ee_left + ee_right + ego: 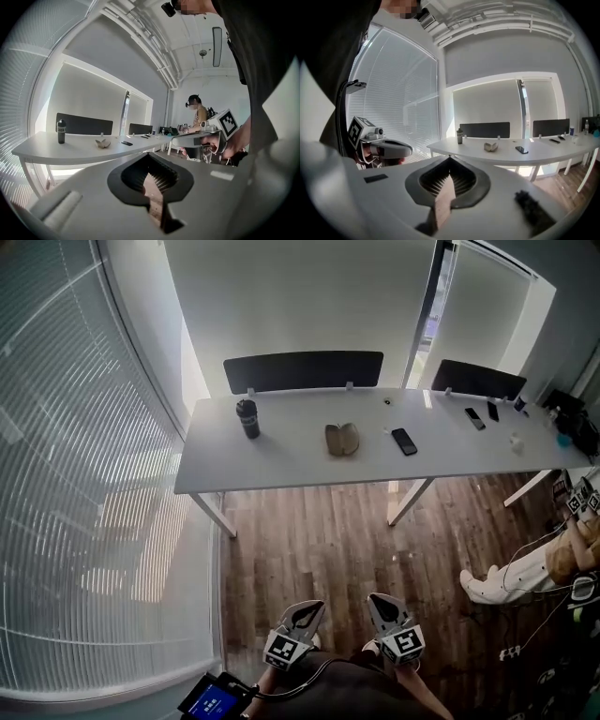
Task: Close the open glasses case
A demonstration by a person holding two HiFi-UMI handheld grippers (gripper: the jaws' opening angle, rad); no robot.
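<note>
At the left of the frame, window blinds (75,474) fill the whole side. In the lower left corner there is a small device with a blue screen (208,699). The long white counter (300,460) lies across the upper part of the frame, well apart from me, with wooden floor (319,540) between us. On its left part a dark bottle (247,418) stands upright.

My left gripper (312,607) is at the bottom, a little left of the middle. Its jaws are fully together and they hold nothing.

The glasses case (341,439) lies open on the counter, in the upper middle of the frame, between the bottle and a black phone (404,441). It touches neither of them.

My right gripper (377,599) is at the bottom, just beside the left one. Its jaws are also pressed together, with nothing between them. Both grippers point toward the counter.

Further right on the counter are two more phones (474,418), near each other. At the right edge, a person (525,568) is partly in the frame, low near the floor.
</note>
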